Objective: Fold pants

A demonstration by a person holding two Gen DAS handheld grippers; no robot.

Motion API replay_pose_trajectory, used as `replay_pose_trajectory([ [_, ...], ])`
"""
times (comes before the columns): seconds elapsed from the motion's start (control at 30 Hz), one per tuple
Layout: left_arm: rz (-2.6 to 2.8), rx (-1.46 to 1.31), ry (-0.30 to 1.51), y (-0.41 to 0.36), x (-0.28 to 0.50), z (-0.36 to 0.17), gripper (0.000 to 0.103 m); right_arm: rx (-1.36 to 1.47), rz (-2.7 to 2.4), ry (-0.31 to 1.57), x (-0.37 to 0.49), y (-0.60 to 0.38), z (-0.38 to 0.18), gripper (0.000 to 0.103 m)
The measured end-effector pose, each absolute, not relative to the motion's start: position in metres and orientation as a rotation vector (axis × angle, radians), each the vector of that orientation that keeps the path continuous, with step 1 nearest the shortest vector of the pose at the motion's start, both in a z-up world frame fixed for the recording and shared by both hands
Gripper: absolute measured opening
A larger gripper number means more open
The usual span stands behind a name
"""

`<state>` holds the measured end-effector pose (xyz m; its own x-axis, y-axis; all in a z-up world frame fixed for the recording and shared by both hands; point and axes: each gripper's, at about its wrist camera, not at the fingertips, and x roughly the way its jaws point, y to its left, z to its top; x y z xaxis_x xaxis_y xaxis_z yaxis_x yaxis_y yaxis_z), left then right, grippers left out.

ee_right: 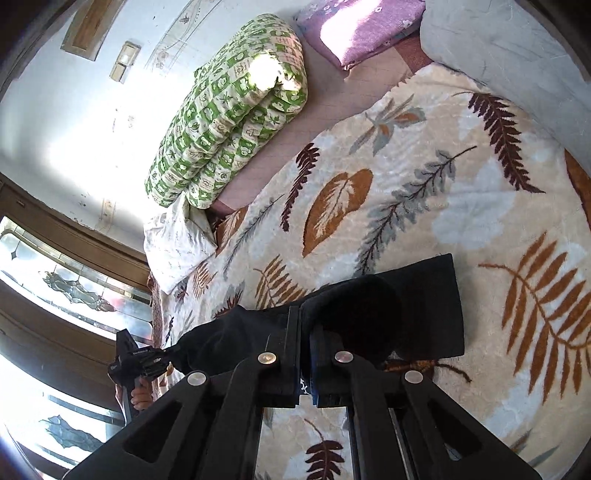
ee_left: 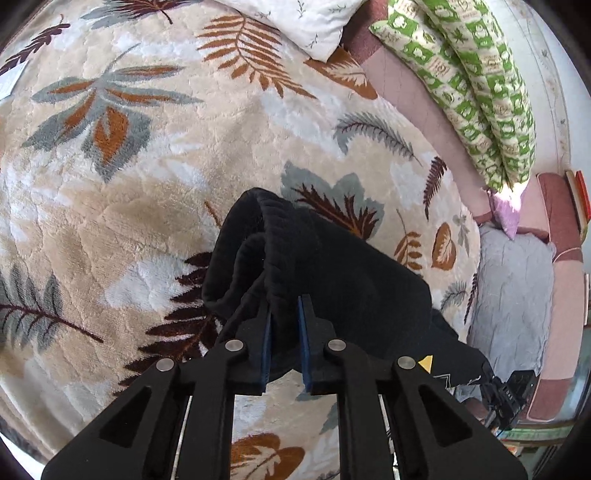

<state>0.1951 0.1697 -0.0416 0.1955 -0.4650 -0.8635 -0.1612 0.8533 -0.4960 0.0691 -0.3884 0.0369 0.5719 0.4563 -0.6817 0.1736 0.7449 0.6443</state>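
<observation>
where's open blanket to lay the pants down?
Free: the leaf-print blanket left of and beyond the black pants, up to the white pillow.
Crowded: the far edge, with the green quilt roll, purple pillow and grey cushion.
Both grippers clamp the pants.

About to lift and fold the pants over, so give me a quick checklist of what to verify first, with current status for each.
1. Left claw shut on the black pants at the gathered waistband: ok.
2. Right claw shut on the pants: ok, fabric is pinched between the pads.
3. Both claws hold the same garment: ok, the left claw shows in the right wrist view at the pants' far end.
4. Pants hang flat, no twist between grips: cannot tell, the cloth is bunched.
5. Leaf-patterned blanket not caught in either grip: ok.
6. Hems aligned: cannot tell.
</observation>
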Motion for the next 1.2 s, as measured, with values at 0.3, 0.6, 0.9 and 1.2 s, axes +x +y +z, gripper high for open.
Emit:
replay_pose_trajectory([
  [0.3,-0.245,-0.336,1.436,0.151,0.186,-0.049,0.037,0.763,0.11,1.101,0.062,-0.397,-0.034,0.008],
  [0.6,-0.166,-0.261,1.343,0.135,0.178,-0.029,0.004,0.622,0.06,1.155,0.06,-0.389,-0.047,0.003],
  [0.9,-0.115,-0.498,1.243,0.162,0.208,0.008,0.004,0.581,0.126,1.032,0.087,-0.377,0.016,0.002],
  [1.2,-0.11,-0.495,1.143,0.179,0.223,0.035,0.004,0.676,0.237,0.766,0.148,-0.365,0.103,0.002],
])
